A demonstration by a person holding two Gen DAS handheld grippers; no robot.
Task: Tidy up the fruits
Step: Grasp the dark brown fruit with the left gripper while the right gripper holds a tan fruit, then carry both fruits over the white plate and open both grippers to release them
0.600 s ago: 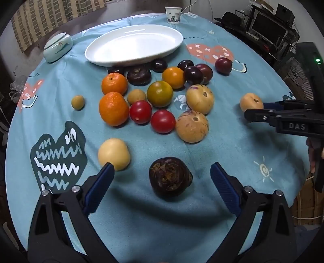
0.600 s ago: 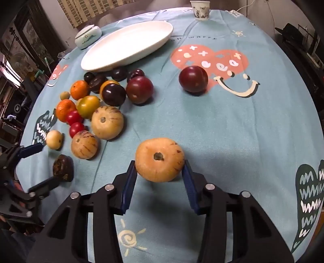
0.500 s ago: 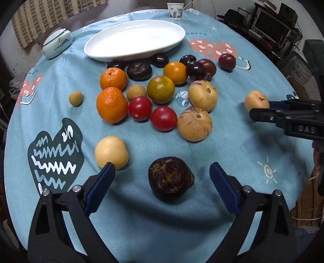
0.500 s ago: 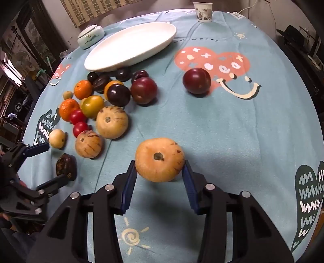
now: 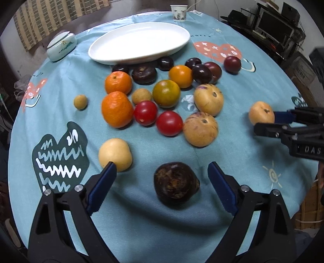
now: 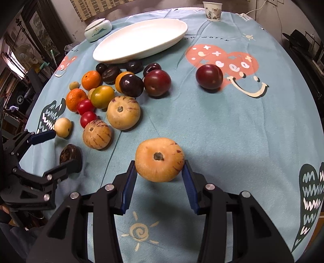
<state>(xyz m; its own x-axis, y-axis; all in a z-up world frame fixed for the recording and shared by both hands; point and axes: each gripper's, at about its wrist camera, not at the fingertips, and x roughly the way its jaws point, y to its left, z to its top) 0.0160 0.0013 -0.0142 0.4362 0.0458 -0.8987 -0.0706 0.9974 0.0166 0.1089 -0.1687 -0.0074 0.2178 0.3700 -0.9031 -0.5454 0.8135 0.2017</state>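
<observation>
My right gripper is shut on an orange-tan round fruit and holds it above the blue cloth; it also shows in the left wrist view. My left gripper is open around a dark brown wrinkled fruit lying on the cloth, its pads apart from it. A pale yellow fruit touches the left pad. A cluster of oranges, tomatoes, plums and speckled melons lies before an empty white oval plate.
A lone plum sits on the pink heart print. A small tan fruit lies left of the cluster. A lidded ceramic jar and a paper cup stand at the far edge.
The right gripper has lifted the orange-tan fruit a little off the cloth. The left gripper has edged forward around the dark fruit and stays open.
</observation>
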